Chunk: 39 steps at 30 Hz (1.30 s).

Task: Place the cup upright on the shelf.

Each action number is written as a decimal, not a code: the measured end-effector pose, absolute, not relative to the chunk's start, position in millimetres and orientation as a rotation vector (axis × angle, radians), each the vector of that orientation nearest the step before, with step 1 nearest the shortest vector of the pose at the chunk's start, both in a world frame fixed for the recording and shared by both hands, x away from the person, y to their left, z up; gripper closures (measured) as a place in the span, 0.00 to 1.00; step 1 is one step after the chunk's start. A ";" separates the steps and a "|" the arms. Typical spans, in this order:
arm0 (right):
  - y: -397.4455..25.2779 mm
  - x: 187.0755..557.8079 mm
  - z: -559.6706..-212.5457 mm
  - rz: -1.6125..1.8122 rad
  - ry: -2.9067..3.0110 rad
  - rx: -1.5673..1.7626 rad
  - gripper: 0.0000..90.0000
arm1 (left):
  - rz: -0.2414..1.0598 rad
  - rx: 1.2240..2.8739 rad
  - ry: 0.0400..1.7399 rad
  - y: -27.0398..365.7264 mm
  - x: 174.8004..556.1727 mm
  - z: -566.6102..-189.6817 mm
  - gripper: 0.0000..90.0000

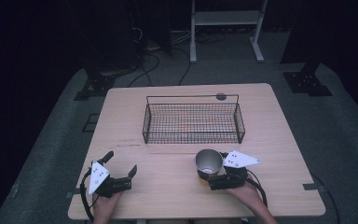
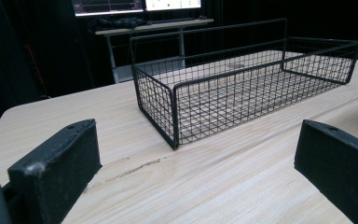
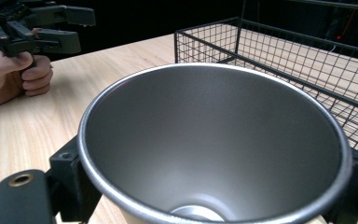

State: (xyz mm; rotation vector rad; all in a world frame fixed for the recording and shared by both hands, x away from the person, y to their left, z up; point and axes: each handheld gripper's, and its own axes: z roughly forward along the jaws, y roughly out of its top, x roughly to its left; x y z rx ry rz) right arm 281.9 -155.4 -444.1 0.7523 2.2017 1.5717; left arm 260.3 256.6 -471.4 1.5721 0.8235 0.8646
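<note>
Two grippers in play, both low at the near edge of the table (image 1: 121,116). Left gripper (image 1: 120,164): jaws spread wide, nothing between them, resting near the near-left corner. From the left gripper view its jaws frame bare wood, with the wire basket (image 2: 242,88) ahead and apart from them.

Centre: wire basket (image 1: 193,122) sits mid-table toward the far side, open top, nothing visible inside it.

Right gripper (image 1: 209,169): clamped on a metal cup (image 1: 209,162), one jaw on either side of the wall. Cup stands upright, mouth up, near side of the basket and just short of its front wall, not touching it. Right gripper view looks straight into the cup (image 3: 214,140); interior looks empty, rim clean. Whether the base is on the table or just off it cannot be told.

Judged step: cup grasped, transfer to basket not yet made. Next move calls for a lift high enough to clear the front wire wall, a short carry forward over the basket floor, then lowering and releasing with the cup kept upright. Risk: base catching the top wire. Left gripper appears idle; could steady the basket if it slides.
</note>
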 end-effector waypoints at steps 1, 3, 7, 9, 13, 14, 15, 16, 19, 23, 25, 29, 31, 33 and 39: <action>-155.4 281.9 -444.1 1.572 2.202 0.752 0.14 | 0.865 1.572 0.823 256.6 260.3 -471.4 0.00; -155.2 283.9 -439.0 1.571 2.206 0.738 0.14 | 0.865 1.573 0.824 256.6 260.3 -471.4 0.00; -154.9 291.2 -428.1 1.582 2.229 0.724 0.14 | 0.866 1.573 0.825 256.5 260.2 -471.5 0.00; -154.8 292.3 -426.6 1.581 2.233 0.723 0.14 | 0.864 1.572 0.824 256.7 260.4 -471.4 0.00; -156.9 298.8 -418.3 1.579 2.230 0.719 0.14 | 0.867 1.573 0.824 256.4 260.2 -471.5 0.00; -158.7 302.0 -413.5 1.591 2.223 0.723 0.14 | 0.865 1.573 0.824 256.6 260.3 -471.4 0.00; -158.7 302.0 -413.5 1.591 2.223 0.723 0.14 | 0.865 1.573 0.824 256.6 260.3 -471.4 0.00; -160.7 306.6 -407.5 1.588 2.225 0.720 0.14 | 0.864 1.572 0.824 256.6 260.3 -471.4 0.00; -163.2 312.6 -400.5 1.598 2.223 0.731 0.14 | 0.867 1.573 0.824 256.4 260.1 -471.4 0.00; -165.1 320.7 -392.5 1.601 2.216 0.736 0.14 | 0.865 1.572 0.824 256.6 260.3 -471.4 0.00; -165.3 322.6 -390.8 1.602 2.221 0.737 0.14 | 0.865 1.573 0.824 256.5 260.2 -471.4 0.00; -164.9 329.3 -384.9 1.621 2.217 0.733 0.14 | 0.864 1.572 0.824 256.8 260.4 -471.4 0.00; -164.4 330.9 -383.8 1.617 2.226 0.735 0.14 | 0.863 1.572 0.823 256.8 260.4 -471.5 0.00; -163.7 334.6 -381.3 1.620 2.236 0.731 0.14 | 0.864 1.574 0.824 256.6 260.2 -471.4 0.00; -163.9 345.6 -370.5 1.651 2.228 0.739 0.14 | 0.863 1.572 0.823 256.8 260.4 -471.4 0.00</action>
